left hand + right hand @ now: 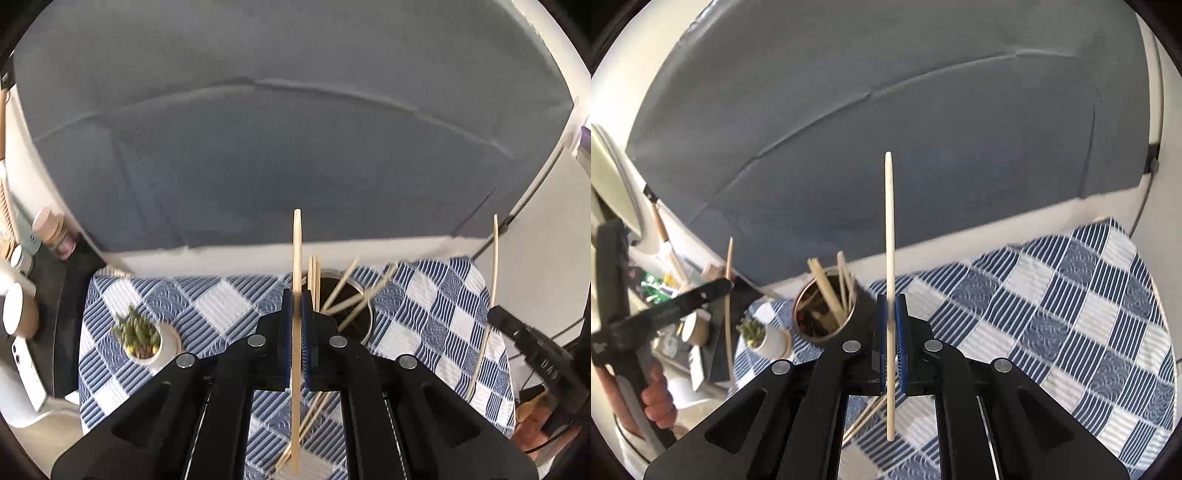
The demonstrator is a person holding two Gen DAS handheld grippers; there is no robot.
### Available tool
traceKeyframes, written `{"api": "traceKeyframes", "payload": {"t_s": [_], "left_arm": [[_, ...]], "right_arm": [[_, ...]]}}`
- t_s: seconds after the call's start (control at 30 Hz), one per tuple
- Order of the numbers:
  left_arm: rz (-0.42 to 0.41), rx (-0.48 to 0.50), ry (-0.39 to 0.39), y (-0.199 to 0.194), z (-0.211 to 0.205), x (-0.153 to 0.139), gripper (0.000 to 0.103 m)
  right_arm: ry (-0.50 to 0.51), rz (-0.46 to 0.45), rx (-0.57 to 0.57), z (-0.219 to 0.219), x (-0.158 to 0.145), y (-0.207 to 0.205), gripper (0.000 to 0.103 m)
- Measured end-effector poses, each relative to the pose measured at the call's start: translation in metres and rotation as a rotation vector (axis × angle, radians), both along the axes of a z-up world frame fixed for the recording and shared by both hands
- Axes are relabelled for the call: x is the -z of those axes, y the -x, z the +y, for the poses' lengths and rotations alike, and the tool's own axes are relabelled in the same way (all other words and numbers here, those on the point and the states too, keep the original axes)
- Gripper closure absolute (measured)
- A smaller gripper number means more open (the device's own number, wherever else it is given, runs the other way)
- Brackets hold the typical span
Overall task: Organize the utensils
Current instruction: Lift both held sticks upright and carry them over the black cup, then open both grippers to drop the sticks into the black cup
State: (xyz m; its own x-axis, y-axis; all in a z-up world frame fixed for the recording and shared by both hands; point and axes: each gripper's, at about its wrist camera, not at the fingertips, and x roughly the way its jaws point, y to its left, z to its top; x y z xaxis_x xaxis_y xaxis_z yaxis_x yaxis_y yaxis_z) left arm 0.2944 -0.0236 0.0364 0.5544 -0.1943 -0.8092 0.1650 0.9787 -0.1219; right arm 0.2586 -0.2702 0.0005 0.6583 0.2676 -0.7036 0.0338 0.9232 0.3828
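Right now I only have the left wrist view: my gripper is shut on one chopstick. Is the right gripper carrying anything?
Observer: Yes. The right gripper is shut on its own chopstick, which stands nearly upright between the blue pads.
Operator: I see only the top of the holder. What does it look like from the side?
Observer: The holder is a dark round cup that tilts toward the right camera, standing on the checked cloth.
Operator: How near is the little plant to it?
Observer: The potted plant sits just to the cup's left in the right view, close beside it; I cannot tell if they touch.
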Motion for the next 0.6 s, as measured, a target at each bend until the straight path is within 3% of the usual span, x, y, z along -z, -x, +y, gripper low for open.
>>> {"api": "traceKeyframes", "payload": {"t_s": [0.1, 0.3, 0.6], "left_arm": [[-0.015, 0.024, 0.053, -0.016, -0.003, -0.002, 0.098], [-0.018, 0.022, 0.135, -0.047, -0.001, 0.006, 0.098], [-0.091, 0.051, 0.311, -0.074, 0.012, 0.015, 0.098]], "right_arm": [[-0.062, -0.005, -0.014, 0.003, 0.006, -0.016, 0.098], [-0.031, -0.043, -0.018, 0.028, 0.010, -0.038, 0.098], [-0.113, -0.183, -0.069, 0.066, 0.003, -0.066, 0.098]]}}
